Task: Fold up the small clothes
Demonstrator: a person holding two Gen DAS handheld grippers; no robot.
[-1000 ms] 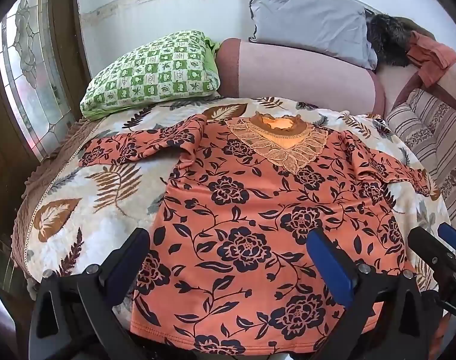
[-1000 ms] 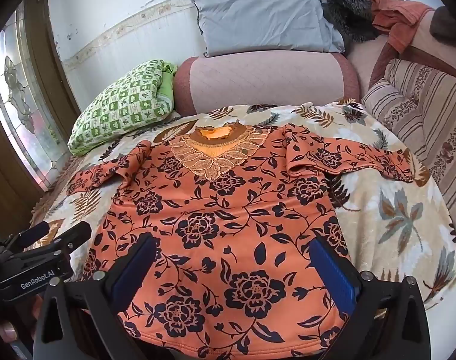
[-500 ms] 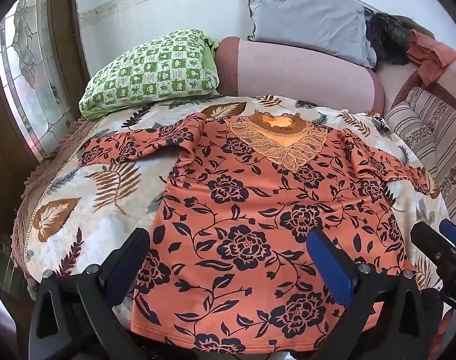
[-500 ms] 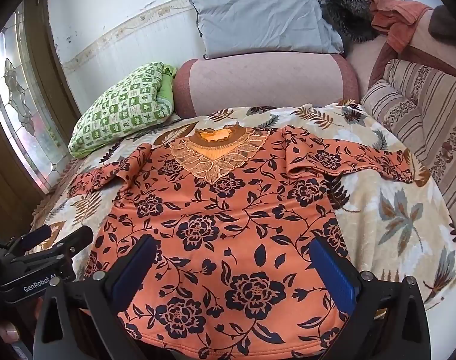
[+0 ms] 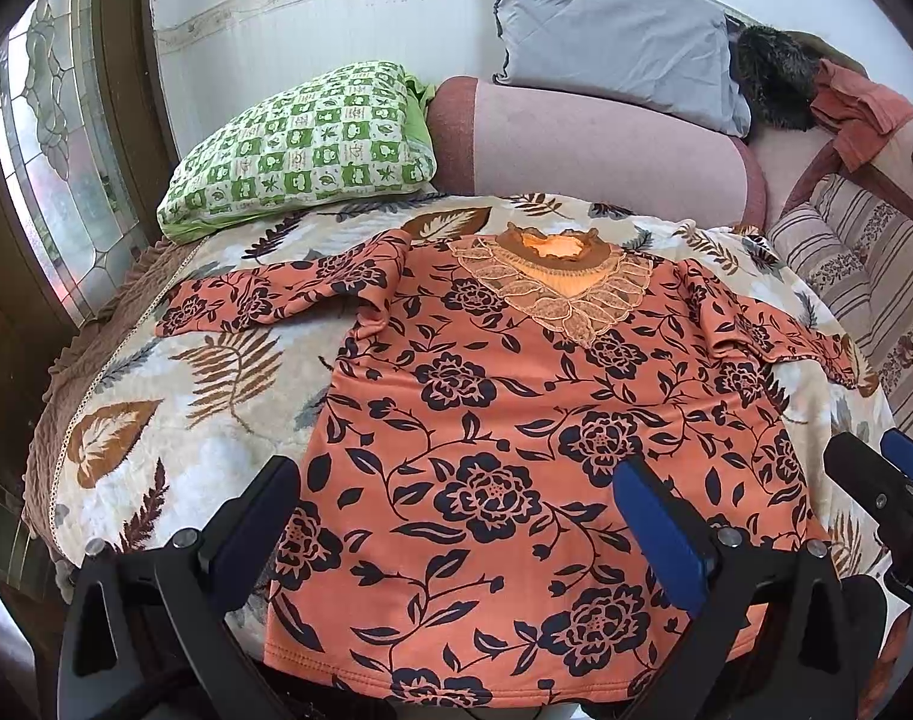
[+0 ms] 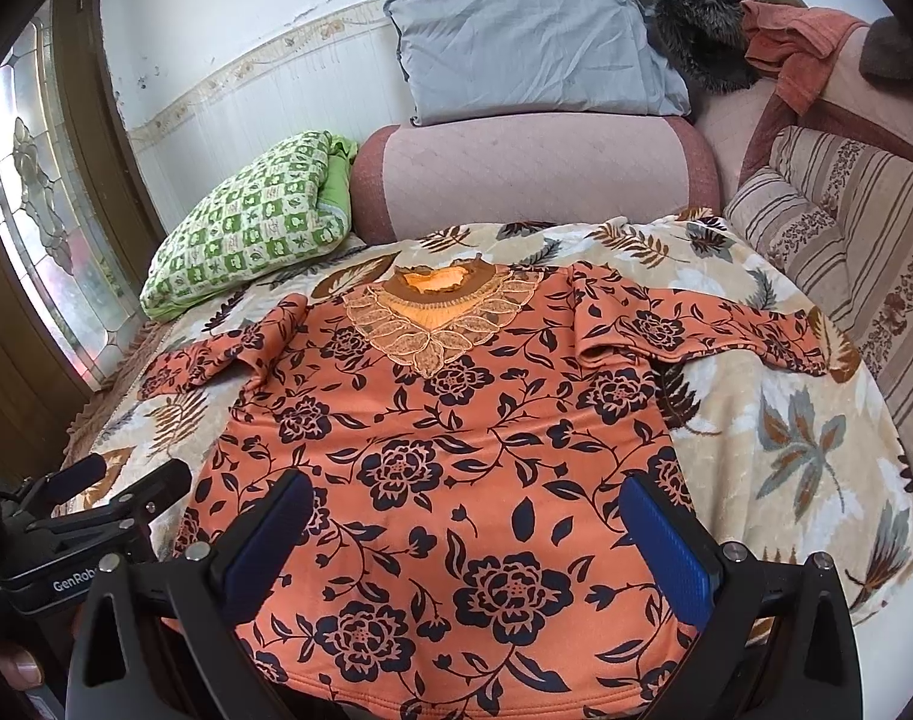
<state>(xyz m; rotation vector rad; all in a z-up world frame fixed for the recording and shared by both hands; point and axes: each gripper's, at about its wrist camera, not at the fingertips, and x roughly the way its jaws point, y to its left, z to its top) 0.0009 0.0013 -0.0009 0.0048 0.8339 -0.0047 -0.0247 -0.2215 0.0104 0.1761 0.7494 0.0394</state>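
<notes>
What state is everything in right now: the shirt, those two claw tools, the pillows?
Orange floral shirt: spread flat, unfolded, sleeves out.
Left gripper: open, empty, above the hem.
Right gripper: open, empty, above the hem.
Green checked pillow: lying tilted beside the bolster.
Grey pillow: leaning on the wall.

left hand-held gripper point(image 5: 456, 510): jaws spread wide, nothing between the blue pads, pointing forward | right hand-held gripper point(image 6: 468, 528): jaws spread wide, nothing held, level with and just right of the left one | fingertip point(image 6: 18, 669) below left unit's body
</notes>
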